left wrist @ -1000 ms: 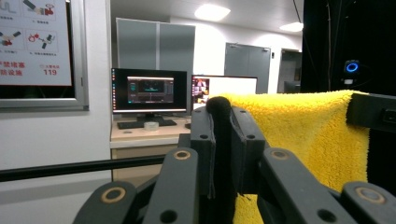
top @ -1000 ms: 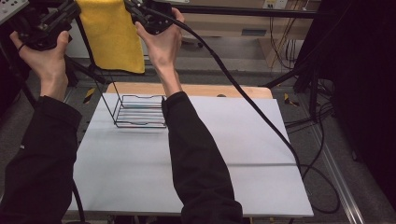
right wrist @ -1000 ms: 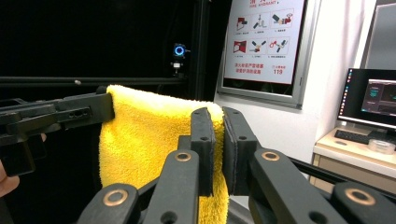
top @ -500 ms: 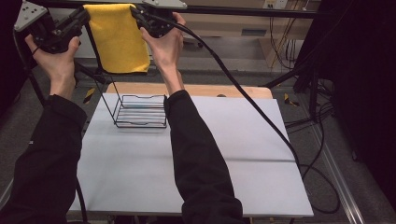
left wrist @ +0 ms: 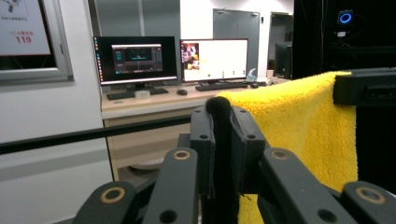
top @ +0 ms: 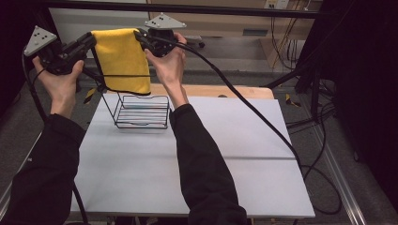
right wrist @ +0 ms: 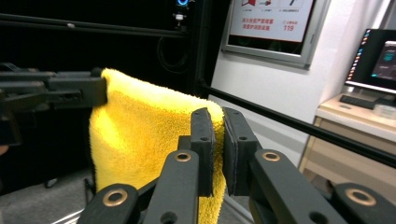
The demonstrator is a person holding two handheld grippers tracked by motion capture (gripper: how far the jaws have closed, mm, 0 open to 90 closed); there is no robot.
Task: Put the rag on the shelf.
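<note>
Both forearms in black sleeves raised from the near edge of the white rectangular counter (top: 197, 154), hands lifted well above it and turned inward toward each other. Left tool (top: 89, 41) gripped in the left hand (top: 61, 82) at the far left, jaws pointing right; right tool (top: 140, 37) gripped in the right hand (top: 169, 65), jaws pointing left. Between them, a fluffy yellow microfibre cloth (top: 123, 58) stretched level along its top edge and hanging down as a flat sheet, folded over at the top, lower hem loose. Left tool pinched nearly closed on one upper corner of the cloth (left wrist: 299, 126), right tool clamped nearly closed on the other upper corner (right wrist: 140, 135), plush pile plain in both gripper views. Cloth held in the air above the far left part of the counter, its lower edge just over a black wire rack (top: 141, 112) standing there.
</note>
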